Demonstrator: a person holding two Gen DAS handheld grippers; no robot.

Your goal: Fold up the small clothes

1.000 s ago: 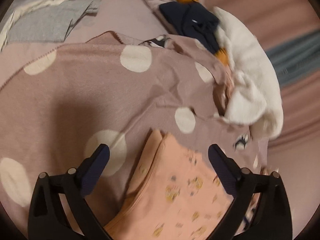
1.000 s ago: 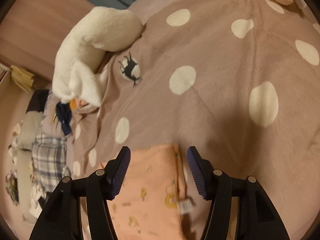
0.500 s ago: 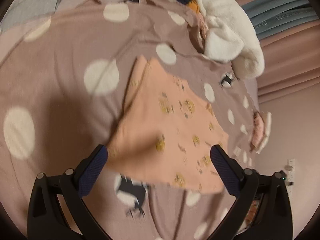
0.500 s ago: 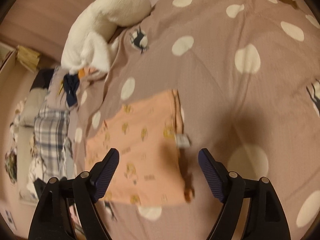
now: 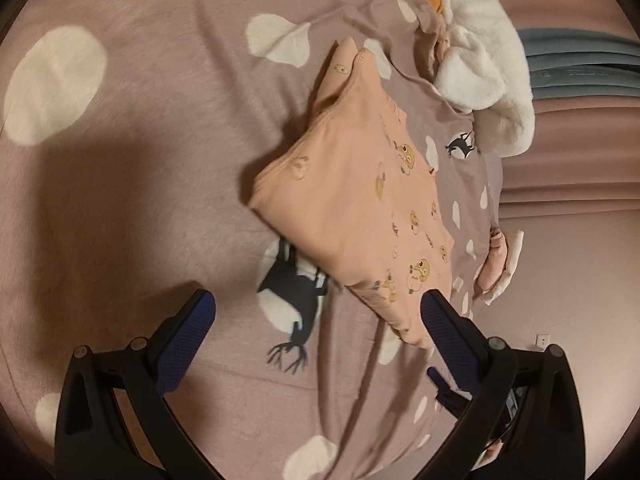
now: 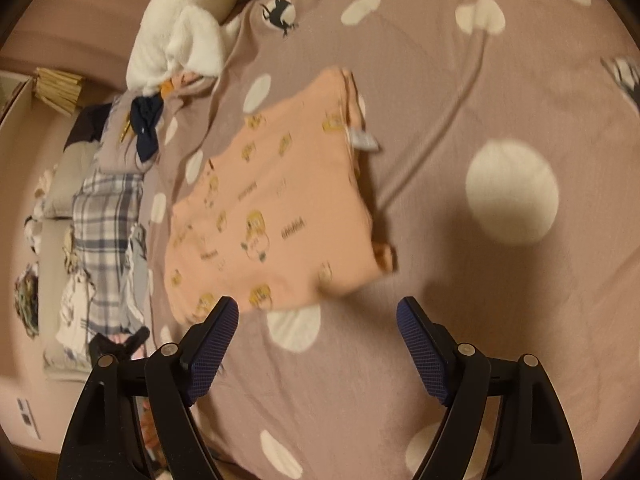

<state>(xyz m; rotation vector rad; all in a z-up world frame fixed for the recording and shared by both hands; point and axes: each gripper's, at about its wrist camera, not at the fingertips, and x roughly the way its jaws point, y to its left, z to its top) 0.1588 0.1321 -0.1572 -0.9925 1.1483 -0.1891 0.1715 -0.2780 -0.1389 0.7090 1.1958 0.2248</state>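
In the left wrist view the left gripper (image 5: pixel 318 322) fills the bottom of the frame, its jaws spread wide and holding nothing; the right-hand pad sits just in front of the garment's near corner, and I cannot tell whether it touches it. In the right wrist view the right gripper (image 6: pixel 318 330) is likewise spread and empty at the bottom, its left pad overlapping the garment's near edge in the picture.

Just beyond both lies the garment (image 6: pixel 272 208), a peach piece printed with small yellow figures, lying on the dotted bedspread (image 5: pixel 132 168) at mid frame. It looks folded into a rough rectangle, several layers thick along the right-hand edge in the right view, where a white label (image 6: pixel 363 142) sticks out. A small corner pokes out at its lower right.

It should handle as thin, soft knit: light, limp, with no stiffness, so any lifted edge will droop and layers may slide apart. A sound hold is a pinch through all layers at two corners of one short side, or along the thick stacked edge near the label.

Farther off, a white plush (image 5: pixel 488 64) sits at upper right in the left view, and plaid clothes (image 6: pixel 108 224) lie at the left edge of the right view.
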